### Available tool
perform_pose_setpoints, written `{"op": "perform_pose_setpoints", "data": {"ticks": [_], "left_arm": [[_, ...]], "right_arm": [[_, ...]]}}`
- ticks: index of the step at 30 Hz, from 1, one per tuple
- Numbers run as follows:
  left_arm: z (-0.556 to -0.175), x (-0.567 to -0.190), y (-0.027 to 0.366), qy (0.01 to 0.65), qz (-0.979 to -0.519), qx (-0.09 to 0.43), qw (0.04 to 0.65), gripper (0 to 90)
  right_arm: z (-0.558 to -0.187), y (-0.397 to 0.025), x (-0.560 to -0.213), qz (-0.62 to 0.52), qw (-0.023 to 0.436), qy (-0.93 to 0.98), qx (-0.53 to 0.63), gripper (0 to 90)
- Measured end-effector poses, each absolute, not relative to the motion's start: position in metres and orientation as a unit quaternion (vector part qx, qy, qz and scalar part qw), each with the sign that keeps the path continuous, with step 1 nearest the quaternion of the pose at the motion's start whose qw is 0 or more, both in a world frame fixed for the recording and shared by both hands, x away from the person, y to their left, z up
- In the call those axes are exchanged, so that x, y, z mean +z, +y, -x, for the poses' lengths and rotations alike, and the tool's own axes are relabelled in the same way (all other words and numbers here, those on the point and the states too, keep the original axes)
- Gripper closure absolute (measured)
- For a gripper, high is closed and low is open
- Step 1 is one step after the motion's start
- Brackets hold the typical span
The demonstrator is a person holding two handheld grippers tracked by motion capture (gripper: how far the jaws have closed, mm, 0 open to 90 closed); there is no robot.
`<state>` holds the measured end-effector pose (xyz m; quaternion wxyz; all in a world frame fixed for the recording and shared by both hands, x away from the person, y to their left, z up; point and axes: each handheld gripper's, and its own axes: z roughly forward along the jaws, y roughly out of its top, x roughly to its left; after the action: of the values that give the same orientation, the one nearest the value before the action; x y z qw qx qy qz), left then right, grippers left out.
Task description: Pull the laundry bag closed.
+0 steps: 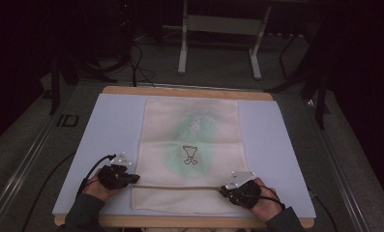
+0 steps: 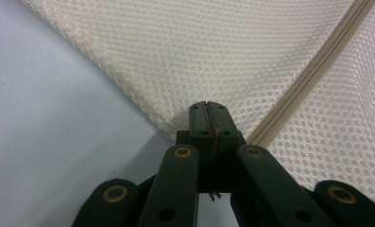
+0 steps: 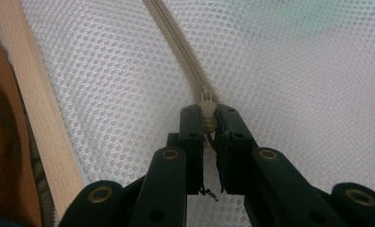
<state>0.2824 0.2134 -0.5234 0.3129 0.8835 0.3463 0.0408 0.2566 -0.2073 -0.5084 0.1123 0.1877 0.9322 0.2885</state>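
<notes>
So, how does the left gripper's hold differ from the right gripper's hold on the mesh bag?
The left gripper pinches the mesh bag at its edge, while the right gripper clamps the zipper pull. The left jaws meet flat together; the right jaws keep a narrow gap around the pull. Both are shut, near the zipper, at the bag's near end.

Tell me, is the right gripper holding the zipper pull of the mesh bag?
Yes, the right gripper has its jaws shut on the zipper pull of the mesh bag.
</notes>
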Motion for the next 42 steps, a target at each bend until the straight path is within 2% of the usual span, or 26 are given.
{"op": "perform_pose_setpoints", "data": {"ticks": [42], "left_arm": [[-0.282, -0.523, 0.213, 0.347, -0.883, 0.041, 0.313, 89.9]], "right_arm": [[-0.256, -0.246, -0.507, -0.239, 0.12, 0.921, 0.283, 82.2]]}}
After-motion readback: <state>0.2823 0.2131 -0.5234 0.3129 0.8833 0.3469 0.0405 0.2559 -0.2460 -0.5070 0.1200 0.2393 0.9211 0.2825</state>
